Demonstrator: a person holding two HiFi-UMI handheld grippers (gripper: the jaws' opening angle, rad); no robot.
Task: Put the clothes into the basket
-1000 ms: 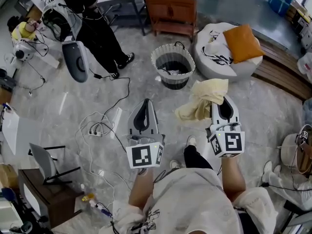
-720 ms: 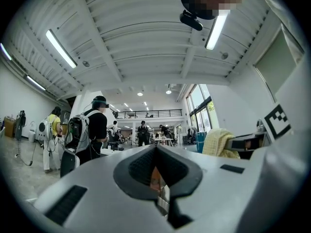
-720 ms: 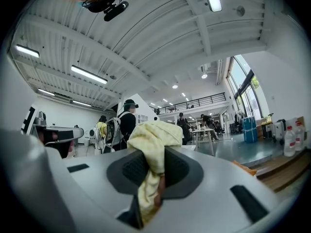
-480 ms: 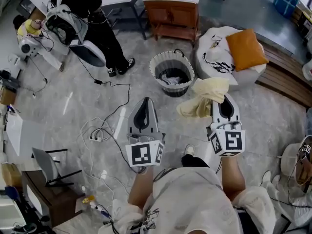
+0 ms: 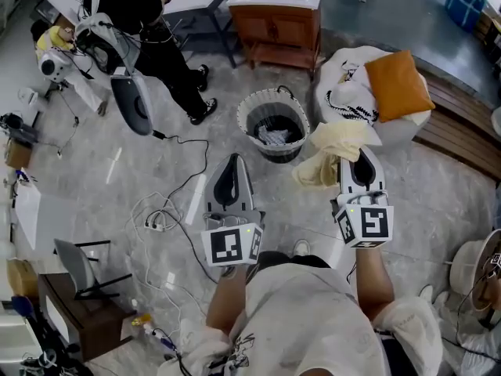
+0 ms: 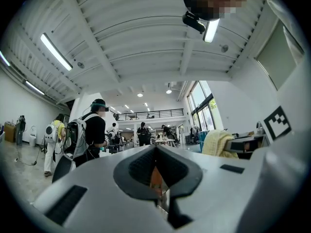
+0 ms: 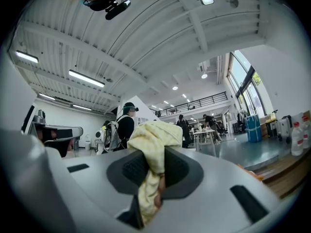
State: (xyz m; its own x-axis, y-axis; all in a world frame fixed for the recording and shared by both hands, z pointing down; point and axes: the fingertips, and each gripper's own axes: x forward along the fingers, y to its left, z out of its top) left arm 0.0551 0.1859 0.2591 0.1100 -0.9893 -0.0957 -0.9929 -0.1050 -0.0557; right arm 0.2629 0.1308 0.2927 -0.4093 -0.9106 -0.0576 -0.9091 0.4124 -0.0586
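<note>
Calling this the carry leg of the job: my right gripper (image 7: 151, 177) is clamped on a pale yellow cloth (image 5: 333, 151), with a fold pinched between the pads and the rest bunched over the nose and hanging off to the left. The left gripper (image 6: 156, 178) points level with its jaws together and nothing in them, so it's just along for the ride. The basket (image 5: 270, 93) sits on the floor ahead, a bit left of the loaded gripper, and there's already some laundry in the bottom. The cloth isn't over the rim yet, it's near it on the right. My guess for the next move: bring the right gripper over the opening, tip it down so the dangling part goes inside, then open up. I'd also watch the beanbag (image 5: 344, 92) right beside the basket.
</note>
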